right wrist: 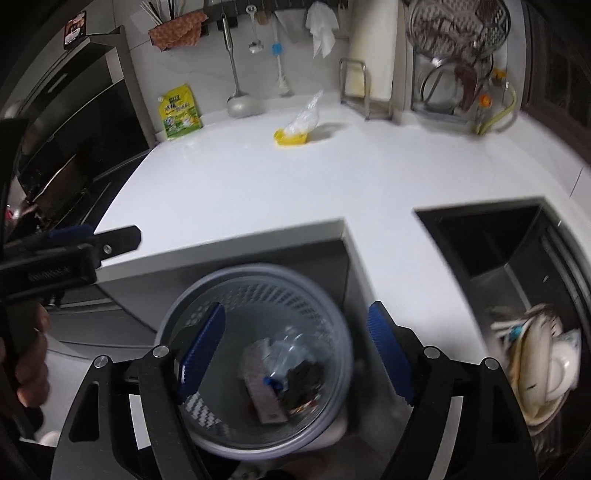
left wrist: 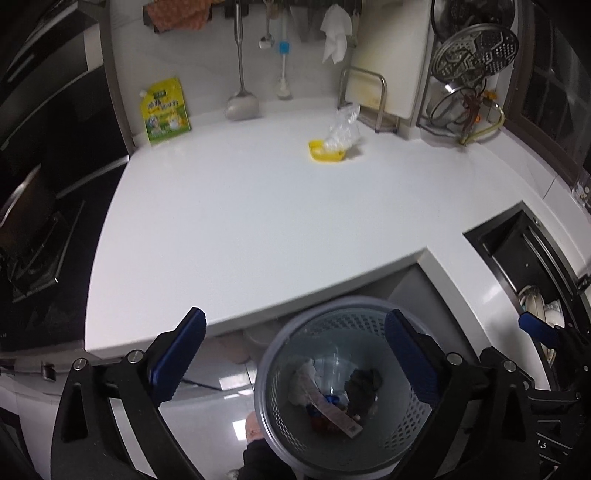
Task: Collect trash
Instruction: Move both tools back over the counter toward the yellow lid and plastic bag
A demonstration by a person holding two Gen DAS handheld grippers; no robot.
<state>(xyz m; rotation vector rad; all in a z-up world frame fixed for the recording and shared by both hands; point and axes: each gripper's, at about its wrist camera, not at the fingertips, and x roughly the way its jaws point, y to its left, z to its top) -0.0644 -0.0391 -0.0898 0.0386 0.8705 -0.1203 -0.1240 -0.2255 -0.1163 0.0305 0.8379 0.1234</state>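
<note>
A round grey perforated waste basket [left wrist: 343, 387] stands on the floor below the front edge of the white surface [left wrist: 258, 206], in the recess where the surface steps back. Inside it lies mixed trash [left wrist: 332, 391]: crumpled white paper, clear plastic, a dark wad, something blue and a long printed strip with a code on its end. The left gripper [left wrist: 295, 354] hangs over the basket with its blue-padded fingers spread wide and nothing between them; one finger [left wrist: 177, 354] shows against the surface edge, the other over the basket's rim. The right gripper [right wrist: 295, 350] hangs above the same basket, its jaws also well apart and empty, with the trash [right wrist: 280, 376] visible between the blue pads. In the right wrist view the left gripper's body shows at the left edge, held in a hand [right wrist: 26, 362]. Further back on the surface, well apart from the basket, sits a small yellow tray [left wrist: 327, 151] with a crumpled clear plastic bag [left wrist: 343, 127] resting in and over it. A yellow-green refill pouch [left wrist: 164, 110] leans against the back wall, near a hanging metal spatula [left wrist: 242, 74] and a blue-headed brush [left wrist: 283, 66]. A white cloth [left wrist: 334, 33] hangs from the rail. To the right a dark sink [right wrist: 509, 266] holds stacked dishes [right wrist: 539, 362], and a dish rack [left wrist: 469, 74] stands in the back corner.
</note>
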